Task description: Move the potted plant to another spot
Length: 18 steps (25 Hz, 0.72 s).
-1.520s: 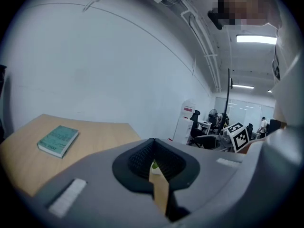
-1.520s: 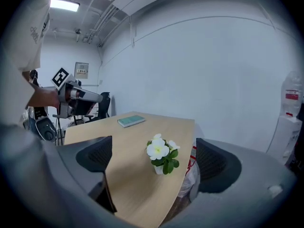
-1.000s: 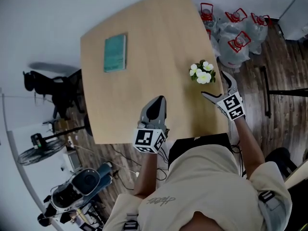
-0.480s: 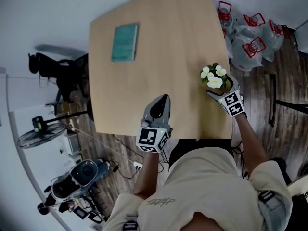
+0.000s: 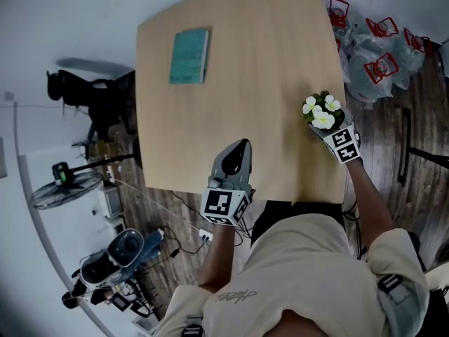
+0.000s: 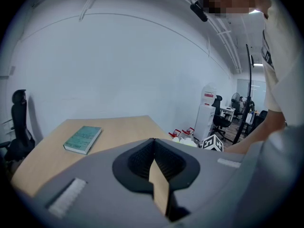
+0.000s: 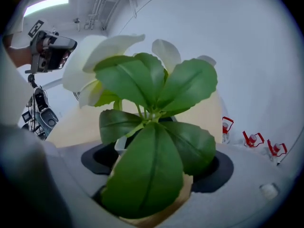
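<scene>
The potted plant (image 5: 321, 111), with white flowers and green leaves, stands near the right edge of the wooden table (image 5: 259, 62). My right gripper (image 5: 325, 123) reaches around it from the near side. In the right gripper view the plant (image 7: 152, 103) fills the space between the two jaws, and my right gripper (image 7: 156, 163) has just been closing on it. The leaves hide most of the white pot, and I see no pad pressing on it. My left gripper (image 5: 240, 148) hovers over the table's near edge, shut and empty (image 6: 153, 144).
A teal book (image 5: 189, 55) lies at the far left of the table (image 6: 83, 139). Bagged water bottles with red handles (image 5: 372, 48) stand on the floor to the right. A black chair (image 5: 84, 97), a fan (image 5: 63, 188) and cables stand at the left.
My right gripper has come down and forward from just short of the plant, so its jaws now stand on either side of it. The left gripper has hardly moved.
</scene>
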{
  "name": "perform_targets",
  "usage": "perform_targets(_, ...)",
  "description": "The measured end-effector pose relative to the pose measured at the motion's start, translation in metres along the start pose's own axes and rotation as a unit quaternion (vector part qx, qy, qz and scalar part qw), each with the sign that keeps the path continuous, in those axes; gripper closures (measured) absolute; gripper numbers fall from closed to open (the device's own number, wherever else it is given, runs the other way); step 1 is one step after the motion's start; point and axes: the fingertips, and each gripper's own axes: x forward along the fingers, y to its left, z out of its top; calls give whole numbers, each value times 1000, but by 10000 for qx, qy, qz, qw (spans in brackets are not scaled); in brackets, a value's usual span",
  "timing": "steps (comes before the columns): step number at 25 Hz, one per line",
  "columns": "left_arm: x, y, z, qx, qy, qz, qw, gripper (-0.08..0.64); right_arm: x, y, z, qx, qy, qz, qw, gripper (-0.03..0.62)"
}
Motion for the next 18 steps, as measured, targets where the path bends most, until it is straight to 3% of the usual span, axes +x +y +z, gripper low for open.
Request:
perform_targets(3,-3,2,-1,2,8,30,10000,541,1,-1,0,-54,9,-118,9999,179)
perform_targets(18,-11,2,-16,80,127,98,9998,541,7,-5,1,-161,216,-223,9994,245)
